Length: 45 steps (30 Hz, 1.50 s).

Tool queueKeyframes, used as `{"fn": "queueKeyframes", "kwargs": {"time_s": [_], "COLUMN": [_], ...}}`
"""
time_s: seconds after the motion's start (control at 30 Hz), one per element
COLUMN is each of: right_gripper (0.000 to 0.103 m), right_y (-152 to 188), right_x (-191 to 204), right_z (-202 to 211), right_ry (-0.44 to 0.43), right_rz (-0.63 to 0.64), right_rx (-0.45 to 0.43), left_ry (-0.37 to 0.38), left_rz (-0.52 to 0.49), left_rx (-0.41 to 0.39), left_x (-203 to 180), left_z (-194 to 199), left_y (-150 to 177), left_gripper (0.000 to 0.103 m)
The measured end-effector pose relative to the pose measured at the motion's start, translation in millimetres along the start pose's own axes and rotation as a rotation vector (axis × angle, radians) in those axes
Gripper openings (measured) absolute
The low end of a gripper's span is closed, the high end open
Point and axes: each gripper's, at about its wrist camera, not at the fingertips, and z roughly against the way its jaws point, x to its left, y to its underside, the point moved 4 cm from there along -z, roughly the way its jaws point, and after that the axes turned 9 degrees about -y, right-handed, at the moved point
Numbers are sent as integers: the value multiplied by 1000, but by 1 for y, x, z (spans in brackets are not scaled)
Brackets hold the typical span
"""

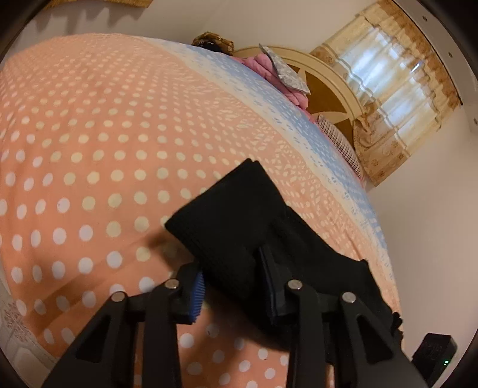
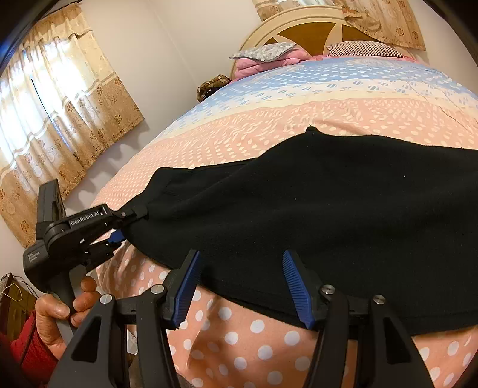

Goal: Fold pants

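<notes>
Black pants (image 2: pixel 313 215) lie spread on the bed with the pink polka-dot cover (image 2: pixel 239 343). In the left wrist view a folded end of the pants (image 1: pixel 230 226) passes between my left gripper's (image 1: pixel 236 286) blue-padded fingers, which are closed on the cloth and lift it off the cover. In the right wrist view the left gripper (image 2: pixel 125 226) shows at the left, pinching the pants' corner, held by a hand. My right gripper (image 2: pixel 242 286) is open, its blue pads (image 2: pixel 295 286) wide apart at the pants' near edge, holding nothing.
Pink folded bedding and a grey patterned pillow (image 2: pixel 263 53) lie at the headboard (image 2: pixel 298 27) with a striped pillow (image 2: pixel 364 49). Curtained windows (image 2: pixel 50 110) are on the wall. A black device (image 1: pixel 433 358) sits off the bed's edge.
</notes>
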Motion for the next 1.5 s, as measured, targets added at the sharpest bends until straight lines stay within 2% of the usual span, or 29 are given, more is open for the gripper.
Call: {"fn": "queueKeyframes", "kwargs": {"time_s": [0.17,0.2,0.27,0.3,0.43,0.57,0.7,0.77,0.83,0.97,1.03,1.13,1.17,1.2,1.23,1.3,1.37,1.43,1.5], "right_gripper": [58,59,58,58,58,58,58,58,58,59,59,59,59,59,59,59,59,58,58], "right_y": [0,0,0,0,-4,-10,-10,-6,0,13,19,23,24,25,25,23,20,16,11], "right_x": [-1,-1,-1,-1,-12,-40,-69,-86,-102,-131,-139,-145,-148,-150,-151,-153,-153,-148,-142], "right_z": [0,0,1,2,17,66,127,158,186,230,243,243,243,241,240,238,235,232,225], "right_ry": [-6,-6,-12,-18,-72,-56,-13,16,29,88,106,110,104,94,88,74,51,9,-22], "right_rz": [-8,-8,-8,-13,-111,-216,-279,-320,-358,-432,-451,-467,-474,-483,-488,-493,-488,-479,-466], "right_rx": [-2,-2,2,2,-35,-153,-276,-332,-383,-458,-476,-458,-451,-444,-440,-438,-444,-442,-426], "left_ry": [-15,-18,-9,0,34,138,295,393,459,475,447,382,377,385,417,441,446,442,398], "left_rz": [-3,-13,-25,-29,-188,-421,-620,-691,-764,-894,-954,-1081,-1117,-1135,-1149,-1146,-1114,-1074,-1018], "left_rx": [0,0,7,10,-80,-191,-240,-214,-163,-89,-50,31,33,22,2,-49,-111,-129,-150], "left_x": [2,-1,-5,-7,-48,-116,-186,-217,-244,-272,-276,-273,-270,-268,-264,-258,-248,-237,-232], "left_z": [2,1,2,2,24,56,81,86,81,55,40,22,25,31,43,59,75,84,74], "left_y": [6,5,1,-1,-10,1,33,58,92,150,176,208,211,211,206,197,178,161,135], "left_gripper": [35,33,23,21,20,20,20,20,20,20,22,31,35,44,50,74,79,83,88]}}
